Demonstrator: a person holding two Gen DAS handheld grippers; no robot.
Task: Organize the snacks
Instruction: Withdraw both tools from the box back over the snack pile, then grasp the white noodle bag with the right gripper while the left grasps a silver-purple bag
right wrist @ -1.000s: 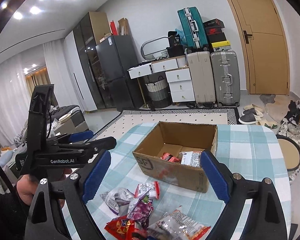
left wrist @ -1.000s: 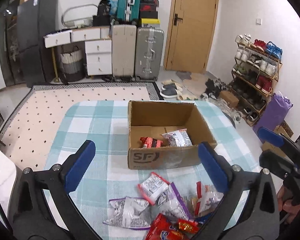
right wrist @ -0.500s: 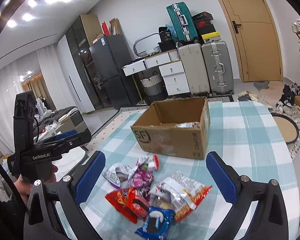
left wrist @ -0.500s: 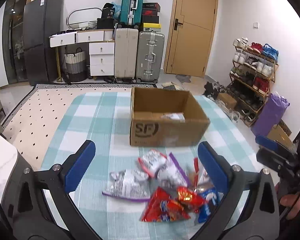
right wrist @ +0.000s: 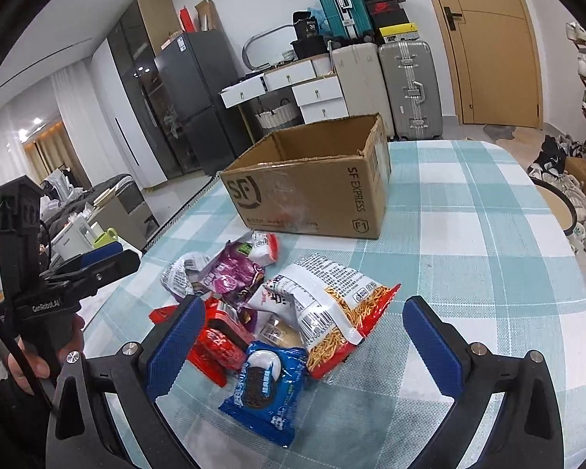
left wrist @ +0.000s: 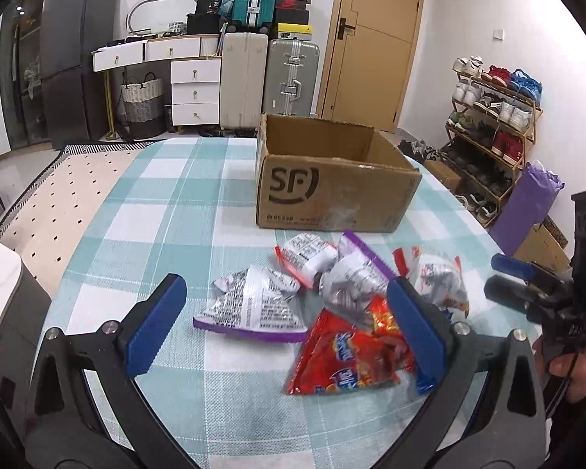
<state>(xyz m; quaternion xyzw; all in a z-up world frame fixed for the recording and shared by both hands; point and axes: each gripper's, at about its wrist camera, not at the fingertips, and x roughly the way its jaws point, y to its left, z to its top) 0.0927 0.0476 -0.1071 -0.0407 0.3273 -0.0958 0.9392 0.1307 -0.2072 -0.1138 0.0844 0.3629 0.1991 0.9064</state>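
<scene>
A round table under a teal-and-white checked cloth (left wrist: 152, 211) fills the left wrist view, with suitcases, white drawers and a wooden door along the far wall and a shoe rack to the right. The left gripper (left wrist: 289, 322) has its 2 blue pads spread wide, nothing pinched between them. Straight ahead of it lies the snack pile: a silver packet with a purple edge (left wrist: 250, 305) nearest the left pad, a red packet (left wrist: 343, 355) partly behind the right pad, and more crumpled packets beyond. Past the pile stands an open cardboard box (left wrist: 332, 191), its printed wall facing the gripper (its inside cannot be seen from here). The cloth left of the pile is bare up to the table edge. Off to the right the right gripper (left wrist: 515, 273) shows, held in a hand (left wrist: 566, 367) near the table's rim.

In the right wrist view a dark fridge and tall cabinet stand behind the same table. The right gripper (right wrist: 302, 332) is fully spread and holds nothing. Between its pads and just ahead lie a blue cookie packet (right wrist: 265, 383), a red packet (right wrist: 215, 348) touching the left pad, a white-and-orange bag of sticks (right wrist: 332, 305) and a purple packet (right wrist: 230, 273) farther on. The box (right wrist: 312, 195) sits beyond them. To the right the cloth runs bare to the curved edge. The left gripper (right wrist: 93, 262) is at the far left, beside the table's edge.
</scene>
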